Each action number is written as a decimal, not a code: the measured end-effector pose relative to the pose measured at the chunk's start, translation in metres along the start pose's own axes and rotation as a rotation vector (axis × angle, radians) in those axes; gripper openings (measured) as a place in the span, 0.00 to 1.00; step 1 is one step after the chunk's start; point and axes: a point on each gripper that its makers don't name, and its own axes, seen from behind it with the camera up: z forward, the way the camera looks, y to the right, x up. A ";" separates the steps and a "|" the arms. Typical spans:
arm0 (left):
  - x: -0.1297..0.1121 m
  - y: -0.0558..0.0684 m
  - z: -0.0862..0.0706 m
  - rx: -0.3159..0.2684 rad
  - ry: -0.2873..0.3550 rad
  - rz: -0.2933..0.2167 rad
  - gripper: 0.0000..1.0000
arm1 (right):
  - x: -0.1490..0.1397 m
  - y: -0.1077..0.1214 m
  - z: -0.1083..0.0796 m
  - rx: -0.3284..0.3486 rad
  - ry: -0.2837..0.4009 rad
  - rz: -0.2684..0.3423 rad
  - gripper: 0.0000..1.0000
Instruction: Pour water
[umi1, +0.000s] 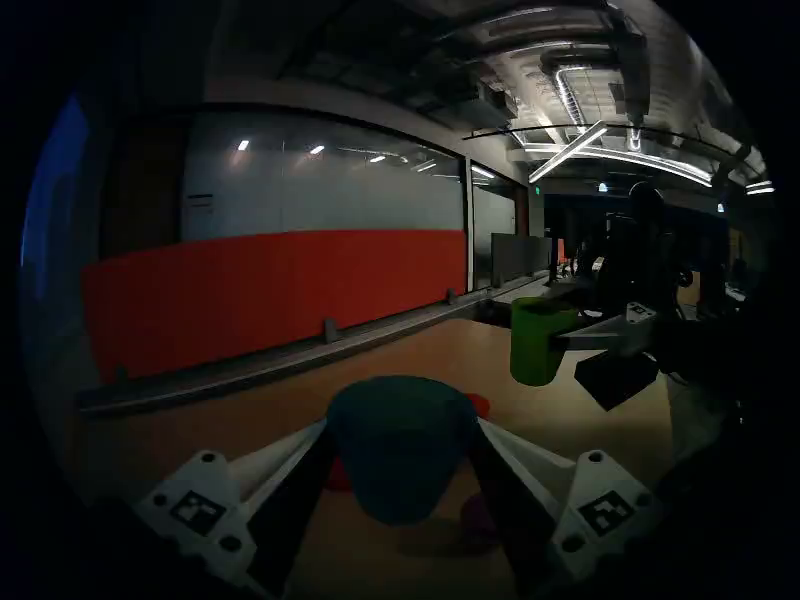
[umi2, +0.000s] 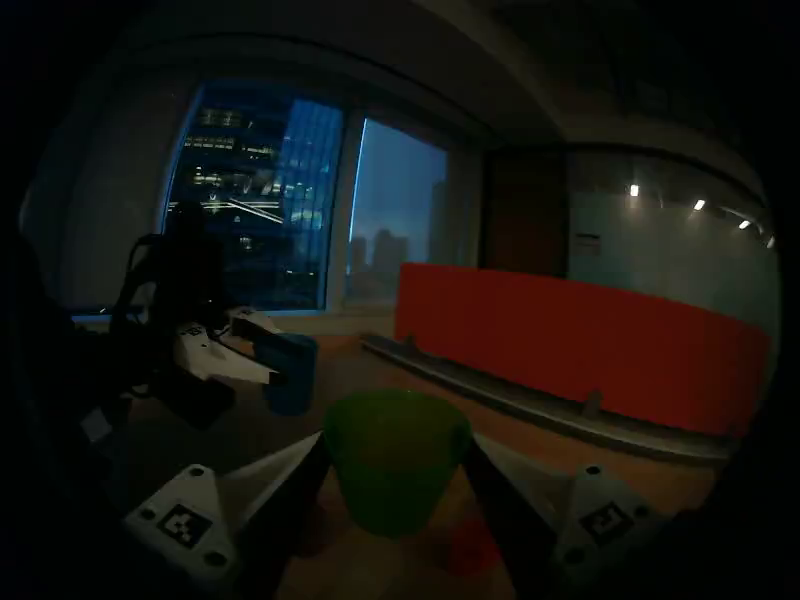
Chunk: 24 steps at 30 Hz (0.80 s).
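So there are two cups here. The teal cup (umi1: 403, 450) is a plain tapered tumbler, wider at the rim, sitting upright right up close between the white fingers (umi1: 270, 460) of the left tool (umi1: 402, 428). The tool is closed in about as far as the cup's width, with a finger pressed on each side. It looks lifted a bit, with its shadow on the worktop (umi1: 430, 350) underneath.

Same deal on the other side: the green cup (umi2: 397, 460) has the same tapered shape and is a bit see-through. It's upright and pinched between both fingers of the right tool (umi2: 397, 440). In the left gripper view you can see it further off to the right, also seeming to hang clear of the worktop, well apart from the teal one.

It's pretty dark, so I honestly can't tell if either cup has water in it.

A few small red blobs (umi2: 468, 548) lie on the wooden worktop near the cups, but they're too blurry to say what they are. Beyond that, a long red panel (umi1: 270, 290) runs along the far edge, and a big window (umi2: 255, 200) shows lit buildings
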 end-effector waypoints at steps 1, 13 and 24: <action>0.000 0.000 0.000 0.000 0.001 0.002 0.86 | 0.000 0.001 0.000 -0.001 0.000 -0.001 1.00; 0.006 0.002 0.001 -0.002 0.011 0.027 0.86 | 0.003 0.001 -0.001 -0.003 0.004 -0.008 1.00; 0.021 0.003 0.001 0.013 0.032 0.093 0.86 | 0.003 -0.002 -0.001 0.012 0.002 -0.005 1.00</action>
